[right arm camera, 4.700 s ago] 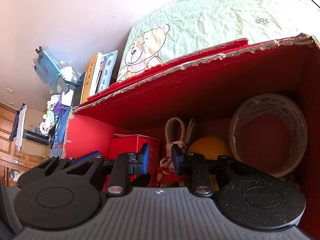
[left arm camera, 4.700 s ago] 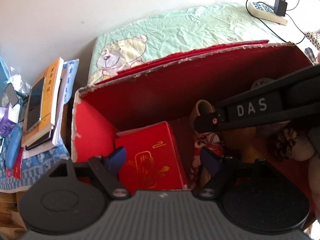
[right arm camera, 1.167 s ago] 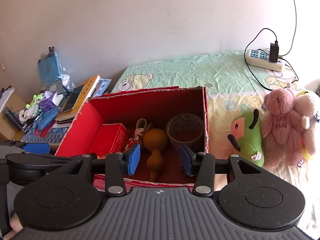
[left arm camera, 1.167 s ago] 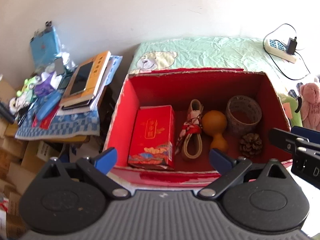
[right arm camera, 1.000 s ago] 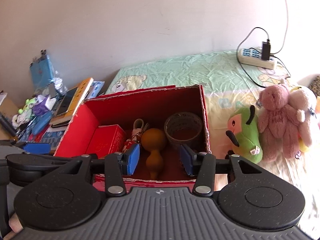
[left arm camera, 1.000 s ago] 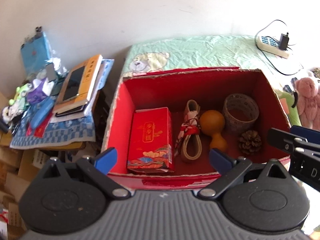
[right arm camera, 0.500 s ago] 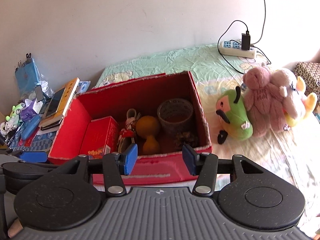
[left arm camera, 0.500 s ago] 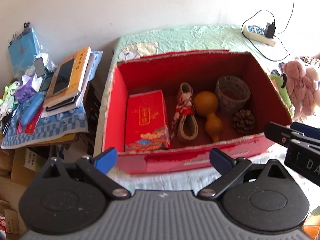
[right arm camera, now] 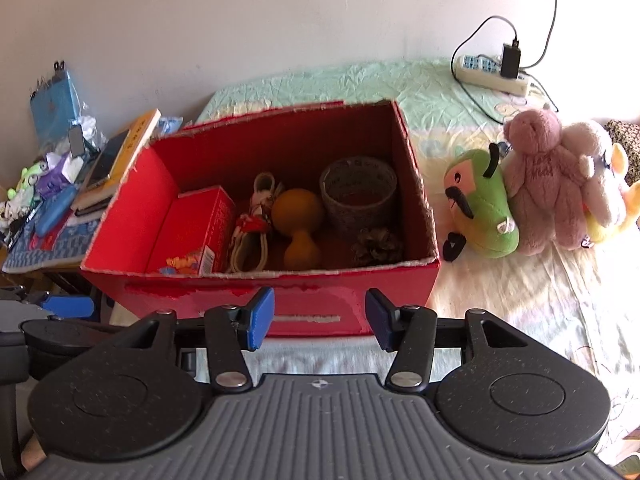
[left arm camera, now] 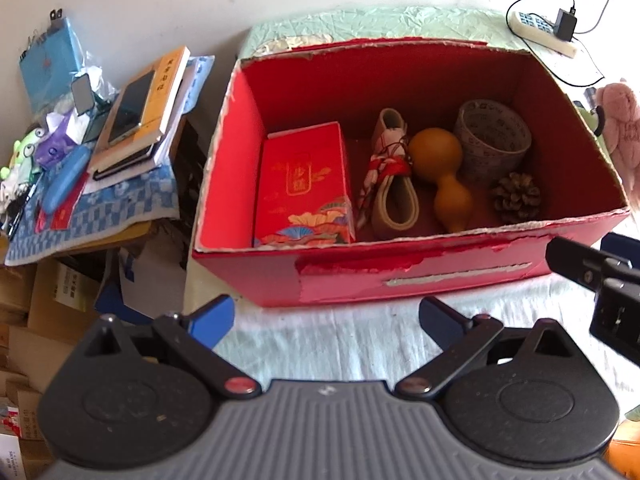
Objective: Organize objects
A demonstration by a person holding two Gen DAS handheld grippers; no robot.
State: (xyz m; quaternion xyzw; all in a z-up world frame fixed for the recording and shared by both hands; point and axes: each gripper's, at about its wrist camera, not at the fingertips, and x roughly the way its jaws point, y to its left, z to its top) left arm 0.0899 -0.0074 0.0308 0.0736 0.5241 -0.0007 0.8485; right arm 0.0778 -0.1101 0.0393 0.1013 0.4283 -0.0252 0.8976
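An open red cardboard box (left arm camera: 420, 276) (right arm camera: 280, 304) stands on the bed. Inside lie a red gift box (left arm camera: 302, 184) (right arm camera: 200, 228), a folded strap with a red ribbon (left arm camera: 390, 188) (right arm camera: 252, 236), an orange gourd (left arm camera: 440, 168) (right arm camera: 298, 220), a tape roll (left arm camera: 492, 142) (right arm camera: 358, 192) and a pine cone (left arm camera: 516, 198) (right arm camera: 376, 246). My left gripper (left arm camera: 326, 320) is open and empty, in front of the box. My right gripper (right arm camera: 320, 316) is open and empty, also in front of the box; it shows at the right edge of the left wrist view (left arm camera: 592, 276).
Plush toys lie right of the box: a green one (right arm camera: 480, 208), a pink bear (right arm camera: 548, 176) and another pink one (right arm camera: 600, 172). A power strip with a charger (right arm camera: 496, 70) lies at the bed's far end. A cluttered side table with books (left arm camera: 136, 108) stands left.
Both grippers have drawn back and up out of the box. The box's front wall and the bed sheet in front of it have come into view. Both stay open and empty.
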